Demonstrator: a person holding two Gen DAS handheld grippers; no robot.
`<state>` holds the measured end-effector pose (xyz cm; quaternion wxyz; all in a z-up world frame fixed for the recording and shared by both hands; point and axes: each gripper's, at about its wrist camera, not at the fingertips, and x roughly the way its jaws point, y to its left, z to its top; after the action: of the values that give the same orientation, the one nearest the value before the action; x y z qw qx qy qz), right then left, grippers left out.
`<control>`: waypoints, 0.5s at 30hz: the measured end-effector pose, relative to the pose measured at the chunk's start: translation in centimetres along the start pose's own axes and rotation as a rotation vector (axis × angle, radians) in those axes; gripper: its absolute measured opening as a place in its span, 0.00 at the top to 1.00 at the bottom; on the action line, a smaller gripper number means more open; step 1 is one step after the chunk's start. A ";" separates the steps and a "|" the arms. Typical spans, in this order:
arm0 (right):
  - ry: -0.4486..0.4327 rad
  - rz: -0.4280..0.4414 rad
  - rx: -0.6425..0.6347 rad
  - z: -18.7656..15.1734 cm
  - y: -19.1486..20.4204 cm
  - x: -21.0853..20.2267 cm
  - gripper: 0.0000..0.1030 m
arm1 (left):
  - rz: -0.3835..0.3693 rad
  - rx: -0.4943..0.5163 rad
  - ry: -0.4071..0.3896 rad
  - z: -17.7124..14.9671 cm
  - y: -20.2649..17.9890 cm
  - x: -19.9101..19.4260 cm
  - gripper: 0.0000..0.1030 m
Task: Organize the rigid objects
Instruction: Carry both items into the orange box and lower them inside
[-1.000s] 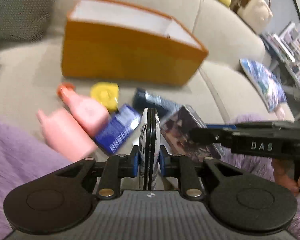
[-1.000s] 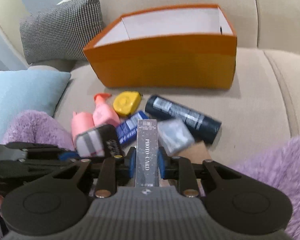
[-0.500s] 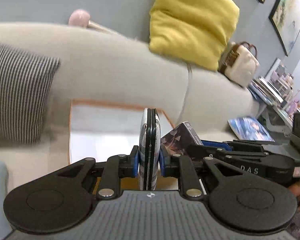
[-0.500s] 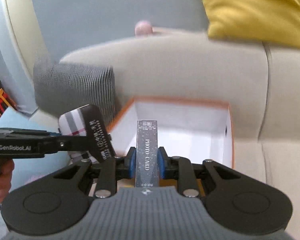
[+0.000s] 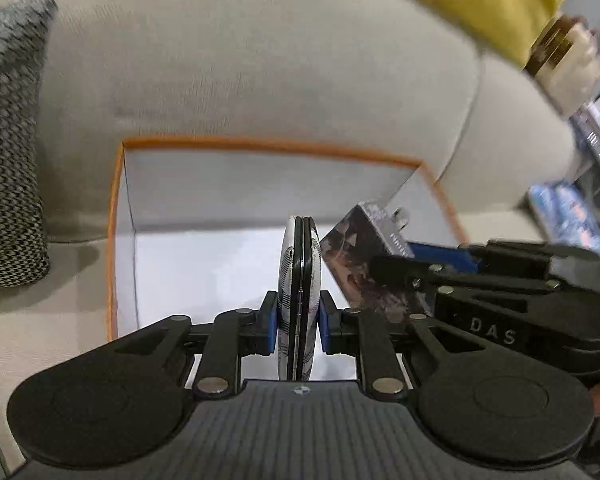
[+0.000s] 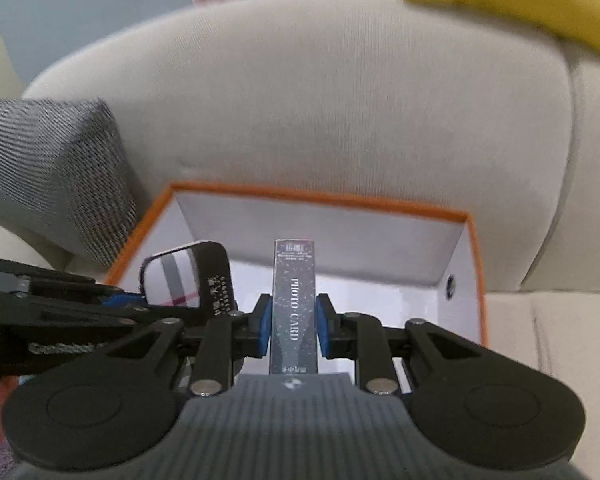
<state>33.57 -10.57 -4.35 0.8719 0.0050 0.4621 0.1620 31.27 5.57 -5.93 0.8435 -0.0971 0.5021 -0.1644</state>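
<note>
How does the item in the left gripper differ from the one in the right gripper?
The plaid case in the left gripper has rounded corners and a hinged two-shell edge; the photo card box in the right gripper is square-cornered, dark and speckled, with printed lettering. Both are slim, clamped edge-on, and held above the orange box.

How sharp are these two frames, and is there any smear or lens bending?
Left wrist view: the yellow cushion and shelf clutter at right smear; the plaid compact in the left claw stays crisp. Right wrist view: sofa back soft, photo card box lettering readable; orange box rim bows from fisheye.
</note>
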 end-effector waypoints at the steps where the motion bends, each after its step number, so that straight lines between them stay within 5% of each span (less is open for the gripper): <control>1: 0.014 -0.002 0.002 0.1 -0.1 0.6 0.77 | 0.009 0.006 0.022 0.0 0.1 0.8 0.79; 10: 0.078 0.017 0.026 0.4 -1.2 4.2 0.77 | 0.046 0.007 0.110 0.8 -0.3 5.2 0.78; 15: 0.095 0.025 0.044 0.8 -1.6 5.2 0.77 | 0.154 0.054 0.098 1.0 -0.6 5.8 0.71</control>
<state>37.36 -10.52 -8.34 0.8466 0.0224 0.5063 0.1628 34.62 2.80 -9.94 0.8303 -0.0275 0.5442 -0.1171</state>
